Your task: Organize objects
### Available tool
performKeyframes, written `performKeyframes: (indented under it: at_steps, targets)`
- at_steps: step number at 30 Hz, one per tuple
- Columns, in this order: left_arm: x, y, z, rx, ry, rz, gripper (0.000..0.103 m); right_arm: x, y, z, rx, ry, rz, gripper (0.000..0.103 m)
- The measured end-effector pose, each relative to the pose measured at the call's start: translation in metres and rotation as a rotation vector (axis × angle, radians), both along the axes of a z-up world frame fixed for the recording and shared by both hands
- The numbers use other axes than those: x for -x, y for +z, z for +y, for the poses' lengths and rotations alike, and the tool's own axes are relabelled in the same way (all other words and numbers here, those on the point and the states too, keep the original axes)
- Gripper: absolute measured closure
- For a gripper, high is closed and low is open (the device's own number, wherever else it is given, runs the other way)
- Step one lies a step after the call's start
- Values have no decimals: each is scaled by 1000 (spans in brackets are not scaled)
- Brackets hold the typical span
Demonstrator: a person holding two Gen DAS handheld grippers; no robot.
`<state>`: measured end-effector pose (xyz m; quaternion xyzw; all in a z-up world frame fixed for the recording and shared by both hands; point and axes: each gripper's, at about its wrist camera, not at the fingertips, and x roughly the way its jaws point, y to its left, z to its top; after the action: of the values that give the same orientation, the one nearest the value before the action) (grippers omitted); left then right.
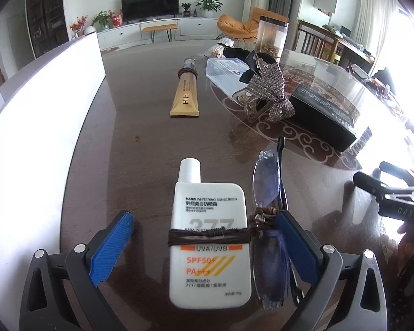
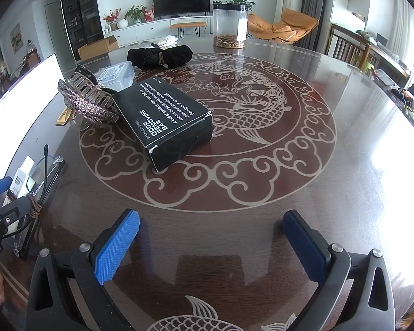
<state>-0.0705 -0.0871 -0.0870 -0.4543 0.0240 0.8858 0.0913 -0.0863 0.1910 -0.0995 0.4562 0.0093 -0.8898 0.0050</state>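
Observation:
A white sunscreen bottle (image 1: pixel 209 229) lies flat on the dark table, tied by a brown cord (image 1: pixel 209 234) to folded blue-tinted glasses (image 1: pixel 270 193) on its right. My left gripper (image 1: pixel 204 218) is open wide around the pair. Its left pad stands well clear of the bottle and its right pad sits close against the glasses. In the right wrist view my right gripper (image 2: pixel 211 216) is open over bare table with nothing between its fingers. The bottle (image 2: pixel 22 173) and glasses (image 2: pixel 41 171) show at that view's left edge.
Further back lie a gold tube (image 1: pixel 185 93), a clear plastic box (image 1: pixel 226 69), a rhinestone bow hair clip (image 1: pixel 270 93), a black box (image 2: pixel 165 118), a black pouch (image 2: pixel 160 55) and a clear jar (image 2: pixel 229 24). A white panel (image 1: pixel 55 96) stands at the left.

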Motion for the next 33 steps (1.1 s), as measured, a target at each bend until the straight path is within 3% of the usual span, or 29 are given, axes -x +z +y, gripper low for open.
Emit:
performKeyframes:
  at_steps: [9,15,20,28,33]
  targets:
    - [4,4,5,56,-20,-7,0,0,0,0,0,0,0,0]
    - [4,8,-16,-18,53,-35,0,0,0,0,0,0,0,0]
    - [-1,14,-10,34,40,-5,0,0,0,0,0,0,0,0]
    - [3,8,-12,10,70,-41,0,-1,0,1,0,0,0,0]
    - [6,-2,14,43,13,-61,0,-1,0,0,0,0,0,0]
